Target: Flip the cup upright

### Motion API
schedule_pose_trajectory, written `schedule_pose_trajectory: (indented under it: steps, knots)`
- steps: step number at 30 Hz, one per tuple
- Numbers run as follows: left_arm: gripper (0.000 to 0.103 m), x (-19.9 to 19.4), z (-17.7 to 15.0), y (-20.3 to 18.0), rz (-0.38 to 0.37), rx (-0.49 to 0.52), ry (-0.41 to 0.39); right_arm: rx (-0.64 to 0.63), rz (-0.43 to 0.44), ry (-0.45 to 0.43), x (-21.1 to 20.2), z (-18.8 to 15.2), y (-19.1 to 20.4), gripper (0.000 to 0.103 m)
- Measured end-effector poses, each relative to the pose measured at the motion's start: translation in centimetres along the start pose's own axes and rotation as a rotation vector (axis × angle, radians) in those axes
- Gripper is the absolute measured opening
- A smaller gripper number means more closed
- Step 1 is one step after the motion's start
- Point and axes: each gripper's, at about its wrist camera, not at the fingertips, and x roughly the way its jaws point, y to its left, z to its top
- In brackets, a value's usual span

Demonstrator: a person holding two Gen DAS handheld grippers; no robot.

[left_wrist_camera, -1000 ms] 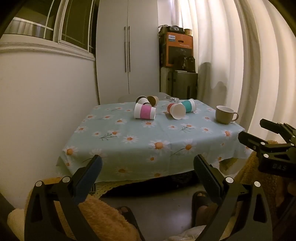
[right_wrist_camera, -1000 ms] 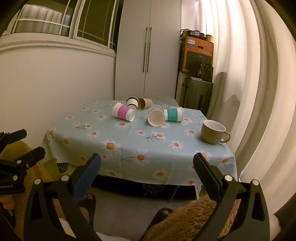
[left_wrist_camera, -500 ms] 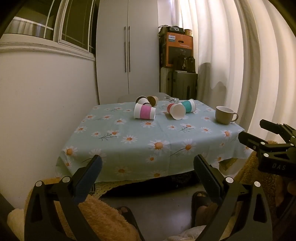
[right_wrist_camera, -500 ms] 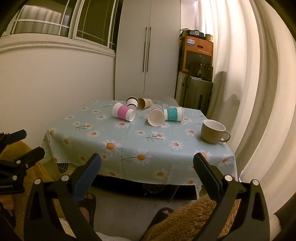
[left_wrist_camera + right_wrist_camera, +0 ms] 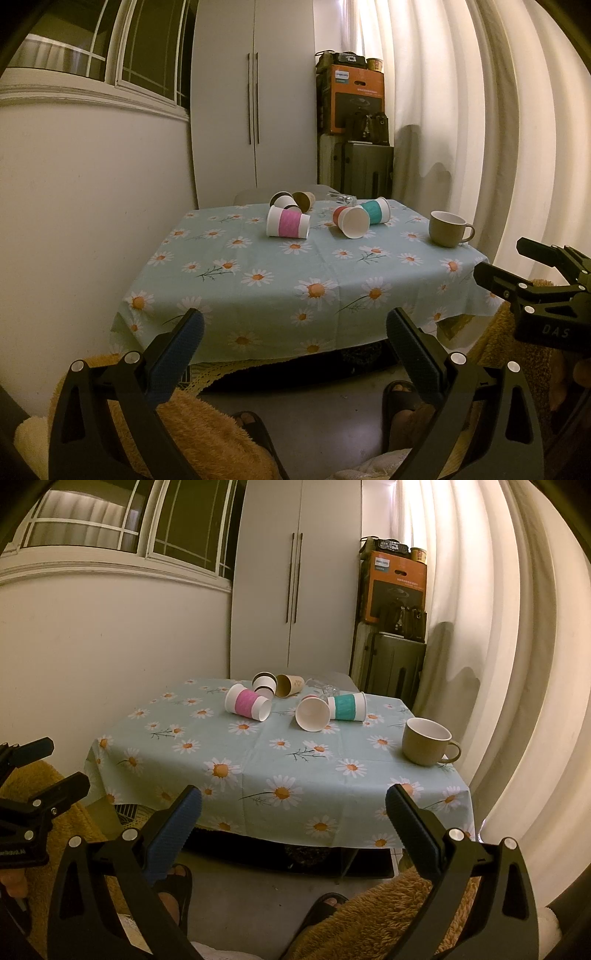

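Several paper cups lie on their sides at the far part of a table with a daisy cloth (image 5: 295, 273) (image 5: 266, 760): a pink-banded cup (image 5: 288, 222) (image 5: 246, 703), a red cup with its mouth towards me (image 5: 351, 220) (image 5: 312, 713), a teal-banded cup (image 5: 376, 210) (image 5: 347, 706), a brown cup (image 5: 303, 200) (image 5: 290, 685) and a dark-rimmed cup (image 5: 282, 201) (image 5: 264, 681). My left gripper (image 5: 295, 336) (image 5: 33, 764) is open and empty, short of the table's near edge. My right gripper (image 5: 293, 812) (image 5: 506, 264) is open and empty, beside it.
A tan mug (image 5: 447, 229) (image 5: 428, 740) stands upright at the table's right edge. A wall is left of the table, curtains (image 5: 480, 110) right. A white wardrobe (image 5: 255, 103), a suitcase and an orange box (image 5: 357, 99) stand behind. My slippered feet are below.
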Motion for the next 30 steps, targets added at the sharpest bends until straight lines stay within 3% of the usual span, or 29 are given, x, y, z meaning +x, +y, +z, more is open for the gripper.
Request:
schedule_pose_trajectory:
  steps: [30]
  knots:
    - [0.096,-0.01,-0.01,0.03,-0.001,0.0,-0.001,0.0,0.0,0.005,0.04,-0.14,-0.08,0.098]
